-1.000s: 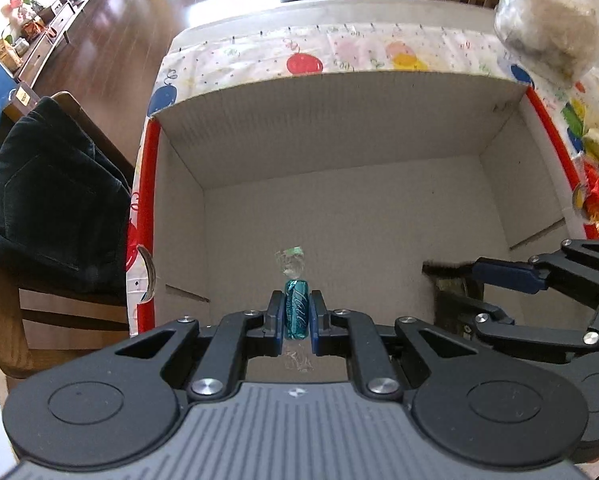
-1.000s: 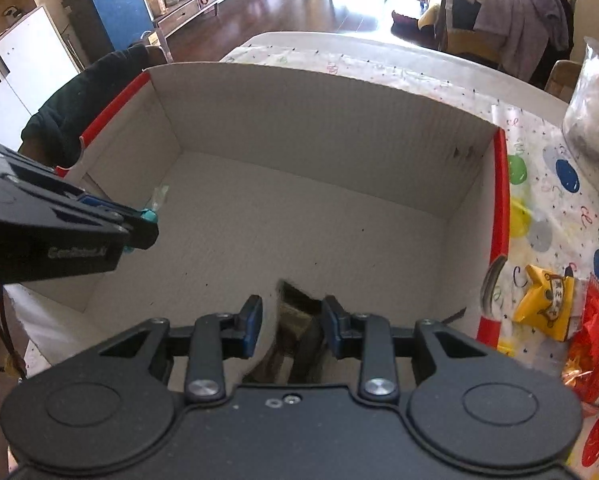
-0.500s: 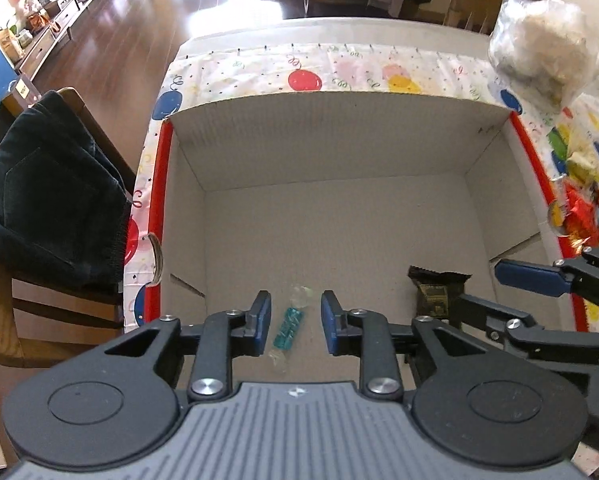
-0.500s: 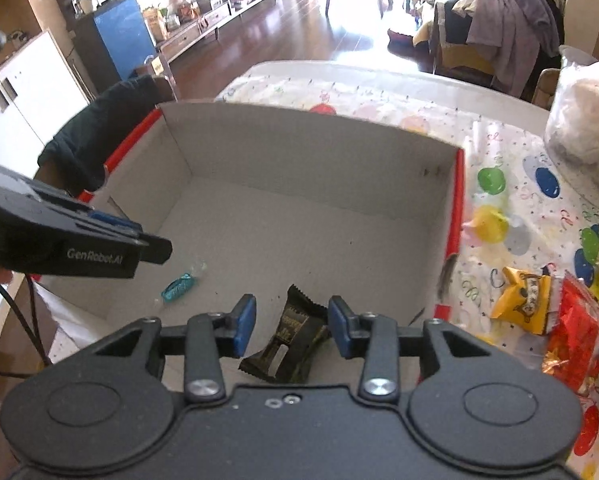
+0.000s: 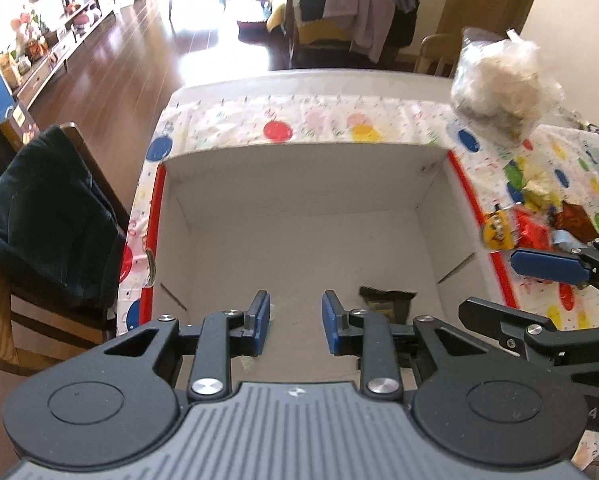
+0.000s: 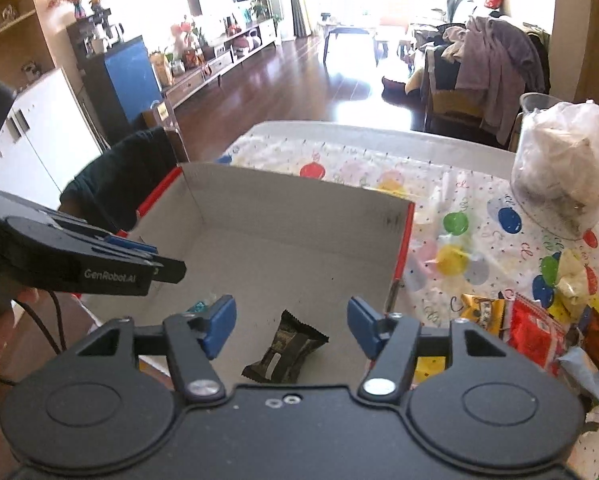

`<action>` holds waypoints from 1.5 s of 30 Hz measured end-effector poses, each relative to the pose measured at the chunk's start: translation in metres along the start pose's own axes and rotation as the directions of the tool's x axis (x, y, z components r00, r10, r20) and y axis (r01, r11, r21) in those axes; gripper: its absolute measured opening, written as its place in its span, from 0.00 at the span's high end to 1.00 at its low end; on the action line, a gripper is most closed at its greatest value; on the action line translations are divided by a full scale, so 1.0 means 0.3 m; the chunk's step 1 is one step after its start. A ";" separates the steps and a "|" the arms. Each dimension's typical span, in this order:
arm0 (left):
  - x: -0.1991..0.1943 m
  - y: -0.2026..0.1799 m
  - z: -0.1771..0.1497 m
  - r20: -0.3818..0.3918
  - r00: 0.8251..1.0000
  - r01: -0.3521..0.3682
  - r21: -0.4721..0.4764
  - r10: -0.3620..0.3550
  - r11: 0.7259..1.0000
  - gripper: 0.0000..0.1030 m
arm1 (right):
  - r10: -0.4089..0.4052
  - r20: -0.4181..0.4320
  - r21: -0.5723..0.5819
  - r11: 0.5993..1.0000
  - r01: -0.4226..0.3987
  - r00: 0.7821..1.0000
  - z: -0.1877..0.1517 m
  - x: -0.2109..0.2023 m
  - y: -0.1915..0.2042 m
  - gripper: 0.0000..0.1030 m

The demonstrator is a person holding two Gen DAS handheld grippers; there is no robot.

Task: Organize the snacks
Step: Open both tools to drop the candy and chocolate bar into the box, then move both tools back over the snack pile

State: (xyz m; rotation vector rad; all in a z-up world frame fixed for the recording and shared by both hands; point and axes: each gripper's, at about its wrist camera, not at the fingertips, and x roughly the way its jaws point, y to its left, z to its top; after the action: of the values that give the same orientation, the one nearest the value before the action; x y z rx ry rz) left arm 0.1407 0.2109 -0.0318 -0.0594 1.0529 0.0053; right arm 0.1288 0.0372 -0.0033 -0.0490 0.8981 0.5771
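Lying below the spread right gripper (image 6: 291, 326): dark snack packet (image 6: 285, 354).

Teal candy (image 6: 199, 306), lower left of right wrist view, mostly hidden behind a blue finger. Dark wrapper (image 5: 386, 302), lower centre of left wrist view, half covered by gripper linkage. Snack pile (image 6: 539, 328) cut off at right edge; labels too blurry to read.

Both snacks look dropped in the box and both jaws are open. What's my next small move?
Probably swing the right hand-held gripper right, toward the snack pile on the tablecloth. It is open and empty, the dark packet already lies in the box, and loose snacks remain outside.
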 end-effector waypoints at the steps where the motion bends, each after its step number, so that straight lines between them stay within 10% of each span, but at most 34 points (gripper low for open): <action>1: -0.013 -0.010 -0.001 0.011 1.000 0.004 0.005 -0.004 1.000 0.73 | 0.001 0.008 0.006 1.000 -0.001 1.000 0.000 -0.011 -0.002 0.29; 8: -0.094 -0.107 -0.023 0.084 0.995 0.048 0.044 -0.051 0.998 0.69 | 0.006 0.079 0.036 0.999 -0.009 0.997 -0.023 -0.127 -0.068 0.19; 12: -0.132 -0.169 -0.040 0.131 0.988 0.071 0.047 -0.077 0.996 0.34 | 0.001 0.104 0.070 0.997 -0.008 0.995 -0.055 -0.193 -0.136 0.14; 45: 0.124 -0.957 -0.040 0.165 0.981 0.066 0.223 -0.105 0.973 0.17 | -0.197 0.039 0.112 0.975 0.191 0.980 -0.415 -0.389 -0.932 0.00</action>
State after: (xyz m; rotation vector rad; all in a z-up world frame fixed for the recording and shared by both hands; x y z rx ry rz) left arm 0.1580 -0.0773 -0.0566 0.0917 0.8682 -0.1800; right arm 0.1205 -0.2870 -0.0492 -0.0241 0.8636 0.3455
